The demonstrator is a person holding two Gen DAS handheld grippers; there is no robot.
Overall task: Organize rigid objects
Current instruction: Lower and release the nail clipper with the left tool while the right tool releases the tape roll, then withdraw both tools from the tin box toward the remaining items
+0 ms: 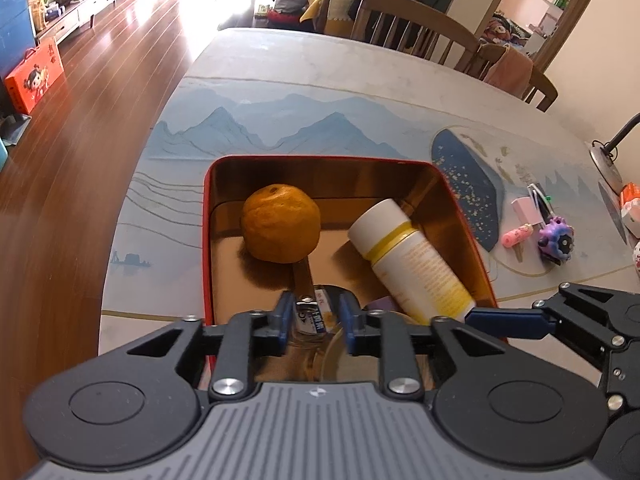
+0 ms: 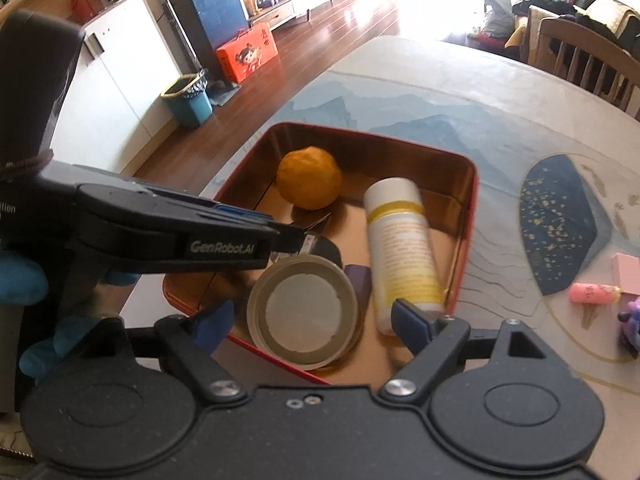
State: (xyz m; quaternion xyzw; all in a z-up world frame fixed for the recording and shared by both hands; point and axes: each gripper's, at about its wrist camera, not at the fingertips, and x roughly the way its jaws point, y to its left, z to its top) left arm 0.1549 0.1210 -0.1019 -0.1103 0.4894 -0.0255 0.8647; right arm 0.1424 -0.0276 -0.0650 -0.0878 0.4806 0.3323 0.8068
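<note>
**Both grippers over the red tin, jar lid sitting at the near edge**

Red tin (image 1: 472,240) on the table (image 1: 304,80), gold inside. In it: an orange (image 1: 280,227) at the far left, a white bottle with yellow bands (image 1: 412,260) lying along the right wall, a small purple item (image 2: 359,280) beside the bottle, too hidden to identify.

Left gripper (image 1: 314,314): blue pads a narrow gap apart around a small labelled object (image 1: 312,318) low in the tin; can't tell if they press on it.

Right gripper (image 2: 312,320): jaws wide apart, nothing pinched. A round lid (image 2: 303,312) lies between its fingers on the tin's near rim.

Pink tube (image 1: 517,236) and purple toy (image 1: 556,242) sit outside on the table, to the right.
</note>
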